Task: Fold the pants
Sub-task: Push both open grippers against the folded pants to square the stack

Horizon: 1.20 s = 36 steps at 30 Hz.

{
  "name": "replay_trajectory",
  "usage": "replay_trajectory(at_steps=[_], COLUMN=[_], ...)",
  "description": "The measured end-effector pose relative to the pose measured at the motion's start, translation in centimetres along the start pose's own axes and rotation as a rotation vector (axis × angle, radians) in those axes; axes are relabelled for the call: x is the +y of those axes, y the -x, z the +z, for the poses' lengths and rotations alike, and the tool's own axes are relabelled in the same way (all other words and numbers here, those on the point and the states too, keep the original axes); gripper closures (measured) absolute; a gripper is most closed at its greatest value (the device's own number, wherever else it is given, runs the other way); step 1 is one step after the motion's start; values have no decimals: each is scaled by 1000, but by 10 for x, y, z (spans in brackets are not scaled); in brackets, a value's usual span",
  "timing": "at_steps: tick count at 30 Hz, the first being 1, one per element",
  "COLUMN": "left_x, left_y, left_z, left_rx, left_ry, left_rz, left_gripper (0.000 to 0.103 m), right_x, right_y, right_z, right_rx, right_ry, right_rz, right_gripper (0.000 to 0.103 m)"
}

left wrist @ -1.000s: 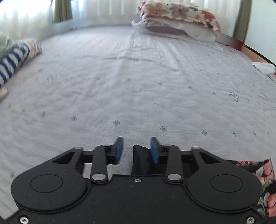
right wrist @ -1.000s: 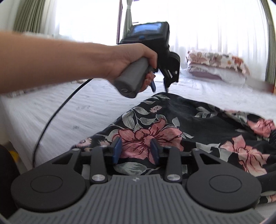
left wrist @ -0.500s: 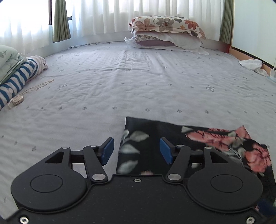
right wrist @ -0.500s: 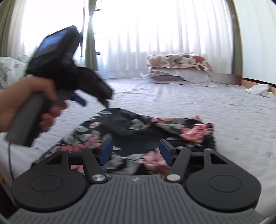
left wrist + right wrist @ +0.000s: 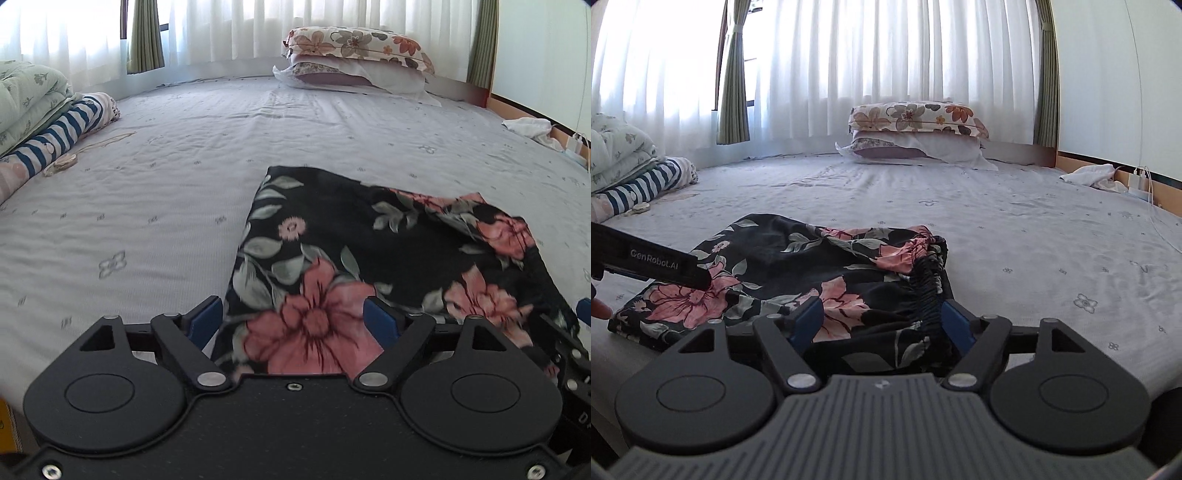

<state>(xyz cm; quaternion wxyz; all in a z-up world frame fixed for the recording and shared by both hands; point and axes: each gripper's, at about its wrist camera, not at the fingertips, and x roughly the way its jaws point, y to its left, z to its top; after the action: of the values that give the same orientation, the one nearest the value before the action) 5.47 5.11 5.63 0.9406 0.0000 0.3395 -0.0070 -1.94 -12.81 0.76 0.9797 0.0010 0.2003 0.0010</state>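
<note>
The black floral pants [image 5: 369,251] lie folded in a flat stack on the grey bedsheet [image 5: 184,147] near the bed's front edge. In the right wrist view the pants [image 5: 798,273] show their gathered elastic waistband [image 5: 929,280] at the right end. My left gripper [image 5: 293,321] is open and empty, with the near edge of the pants between its blue pads. My right gripper [image 5: 882,321] is open and empty at the waistband end. The left gripper's body [image 5: 653,264] pokes in from the left of the right wrist view.
Two stacked pillows [image 5: 354,55] lie at the far end by the curtains. A folded quilt and a striped bundle [image 5: 55,133] sit at the left edge. A white cloth [image 5: 532,127] and cables lie by the wall on the right.
Both grippers have opened and let go of the pants, then drawn back. The pants dropped into a folded stack on the bed. The left hand moved out of the right view's centre.
</note>
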Motion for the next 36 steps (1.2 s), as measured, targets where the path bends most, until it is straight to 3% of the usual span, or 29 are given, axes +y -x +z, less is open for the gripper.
replay_trajectory(at_steps=[15, 20, 36], left_x=[-21, -21, -19], left_y=[39, 30, 21], left_z=[-51, -55, -52], left_rx=[37, 53, 79], left_ry=[-8, 1, 5], left_rz=[39, 55, 43], left_gripper=[6, 0, 0], right_x=[2, 6, 7], right_y=[14, 3, -5], right_z=[-17, -21, -23], right_rx=[108, 159, 186], right_ry=[-14, 6, 24], right_rz=[15, 0, 9], right_gripper=[14, 13, 3])
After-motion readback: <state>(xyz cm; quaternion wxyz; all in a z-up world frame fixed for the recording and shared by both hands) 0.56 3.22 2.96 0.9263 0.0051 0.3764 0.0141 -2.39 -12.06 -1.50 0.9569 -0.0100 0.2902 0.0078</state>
